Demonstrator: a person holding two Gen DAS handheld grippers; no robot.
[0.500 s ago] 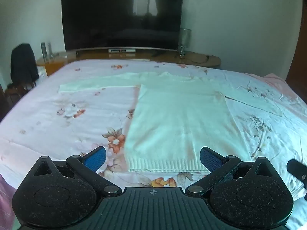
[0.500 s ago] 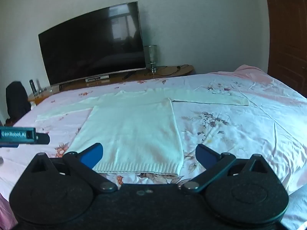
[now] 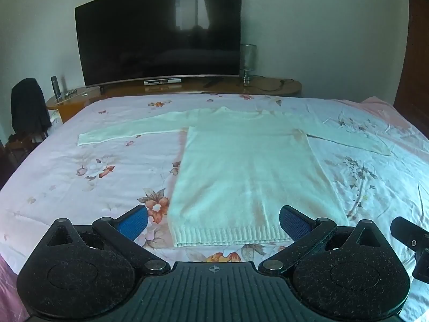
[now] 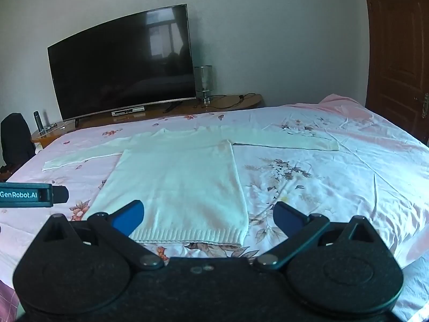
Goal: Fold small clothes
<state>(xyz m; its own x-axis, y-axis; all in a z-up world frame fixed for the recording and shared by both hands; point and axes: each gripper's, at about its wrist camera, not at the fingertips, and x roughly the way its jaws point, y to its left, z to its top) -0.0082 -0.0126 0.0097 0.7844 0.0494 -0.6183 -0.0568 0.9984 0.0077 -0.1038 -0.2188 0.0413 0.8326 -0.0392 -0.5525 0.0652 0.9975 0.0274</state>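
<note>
Sweater [image 3: 249,171] lies flat mid-frame, sleeves spread; both my grippers [image 3: 214,221] [image 4: 209,216] hover with jaws apart, empty. Grab one layer only and it bunches.

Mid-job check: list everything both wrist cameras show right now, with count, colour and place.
sweater: 1, white, flat on bed, sleeves spread
bedsheet: 1, pink floral, covers bed
television: 1, black, on stand
TV stand: 1, brown wood, beyond bed
lamp: 1, glass, right of television
dark garment: 1, far left
door: 1, brown, far right
left gripper: open, fingers blue
right gripper: open, blue fingers
</note>
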